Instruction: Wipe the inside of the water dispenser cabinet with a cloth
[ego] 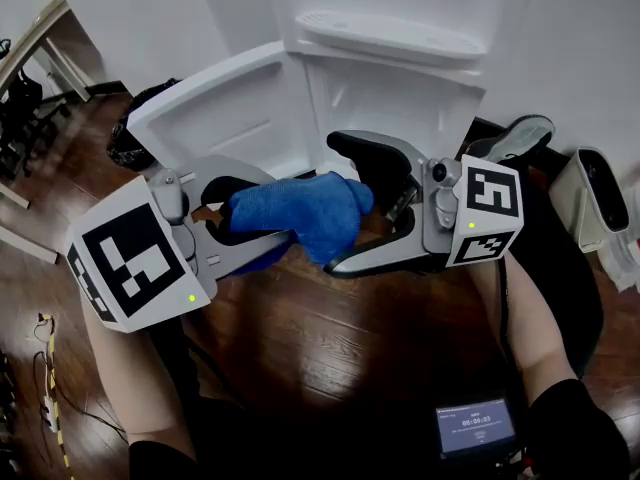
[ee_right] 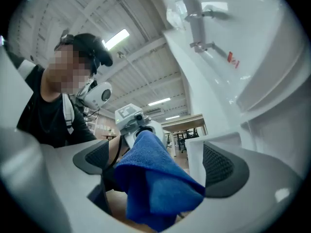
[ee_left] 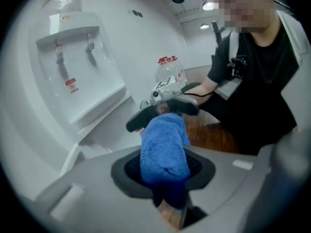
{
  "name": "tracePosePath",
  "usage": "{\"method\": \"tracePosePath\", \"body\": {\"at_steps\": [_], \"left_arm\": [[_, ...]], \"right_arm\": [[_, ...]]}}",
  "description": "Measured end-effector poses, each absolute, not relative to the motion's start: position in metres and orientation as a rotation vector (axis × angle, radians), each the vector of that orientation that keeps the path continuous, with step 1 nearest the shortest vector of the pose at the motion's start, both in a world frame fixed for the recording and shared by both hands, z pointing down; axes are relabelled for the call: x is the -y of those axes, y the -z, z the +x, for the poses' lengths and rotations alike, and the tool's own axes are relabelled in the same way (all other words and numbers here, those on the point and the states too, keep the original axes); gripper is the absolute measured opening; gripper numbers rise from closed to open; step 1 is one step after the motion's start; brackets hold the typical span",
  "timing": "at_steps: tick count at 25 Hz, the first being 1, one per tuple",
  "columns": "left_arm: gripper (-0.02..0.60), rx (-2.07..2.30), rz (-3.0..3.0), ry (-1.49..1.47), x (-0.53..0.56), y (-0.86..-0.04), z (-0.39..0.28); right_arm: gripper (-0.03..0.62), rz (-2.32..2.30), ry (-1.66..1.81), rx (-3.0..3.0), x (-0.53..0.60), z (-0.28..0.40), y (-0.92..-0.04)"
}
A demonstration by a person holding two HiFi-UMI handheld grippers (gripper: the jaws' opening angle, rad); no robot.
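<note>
While left gripper [ego: 238,223] clamps blue cloth [ego: 300,213] mid-air before water dispenser [ego: 400,48], right gripper [ego: 355,208] jaws stand wide apart around cloth's free end, not pressing. Best: close right on thick fold, deep in pads, before left releases. Cabinet interior hidden behind grippers; open door [ego: 230,113] partly seen.

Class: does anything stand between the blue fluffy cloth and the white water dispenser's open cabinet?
No separate object does. The blue fluffy cloth, clamped in the left gripper, has only the right gripper, jaws open around it, before the white cabinet.
</note>
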State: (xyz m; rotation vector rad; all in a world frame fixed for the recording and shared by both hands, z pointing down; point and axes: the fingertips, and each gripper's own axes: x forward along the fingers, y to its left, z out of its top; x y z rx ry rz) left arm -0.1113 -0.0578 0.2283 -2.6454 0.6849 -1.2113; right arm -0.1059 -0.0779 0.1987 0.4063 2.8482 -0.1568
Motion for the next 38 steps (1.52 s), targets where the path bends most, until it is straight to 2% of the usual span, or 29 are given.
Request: {"method": "tracePosePath", "body": {"at_steps": [5, 6, 8, 9, 14, 18, 19, 22, 24, 26, 29, 32, 36, 38], "left_arm": [[0.117, -0.648, -2.864, 0.971, 0.069, -0.23, -0.088], [0.117, -0.653, -2.901, 0.922, 0.071, -0.231, -0.088], [0.117, -0.656, -2.963, 0.833, 0.073, -0.233, -0.089], [0.114, -0.663, -2.991, 0.786, 0.074, -0.234, -0.092], [0.115, -0.674, -3.128, 0.645, 0.076, -0.246, -0.101], [0.154, -0.71, -3.212, 0.484, 0.076, -0.253, -0.114], [0.194, -0.726, -3.236, 0.412, 0.076, -0.252, -0.119], [0.224, -0.801, -3.282, 0.092, 0.074, -0.239, -0.15], [0.225, -0.957, -3.187, -0.157, 0.074, -0.218, -0.19], [0.225, -1.299, -2.913, -0.276, 0.076, -0.194, -0.252], [0.193, -1.807, -2.389, -0.375, 0.066, -0.158, -0.359], [0.205, -1.964, -2.21, -0.295, 0.068, -0.148, -0.405], [0.422, -1.977, -2.302, 0.184, 0.12, -0.183, -0.412], [0.463, -1.974, -2.362, 0.289, 0.144, -0.198, -0.429]], "right_arm": [[0.589, 0.456, 0.084, -2.976, 0.054, -0.133, -0.249], [0.549, 0.454, 0.113, -2.963, 0.057, -0.132, -0.253], [0.27, 0.476, 0.195, -2.92, 0.064, -0.124, -0.251], [0.205, 0.499, 0.229, -2.911, 0.066, -0.122, -0.25], [0.13, 0.57, 0.262, -2.982, 0.061, -0.126, -0.259], [0.094, 0.601, 0.348, -3.009, 0.057, -0.131, -0.269], [0.087, 0.611, 0.367, -3.005, 0.056, -0.131, -0.27], [0.087, 0.608, 0.42, -2.988, 0.063, -0.129, -0.274], [0.087, 0.563, 0.452, -2.976, 0.072, -0.127, -0.274], [0.084, 0.489, 0.456, -2.987, 0.082, -0.125, -0.273], [0.084, 0.337, 0.368, -3.027, 0.095, -0.124, -0.267], [0.087, 0.277, 0.29, -3.029, 0.098, -0.122, -0.257], [0.089, 0.313, 0.256, -3.012, 0.086, -0.122, -0.248], [0.091, 0.324, 0.248, -3.012, 0.083, -0.123, -0.248]]}}
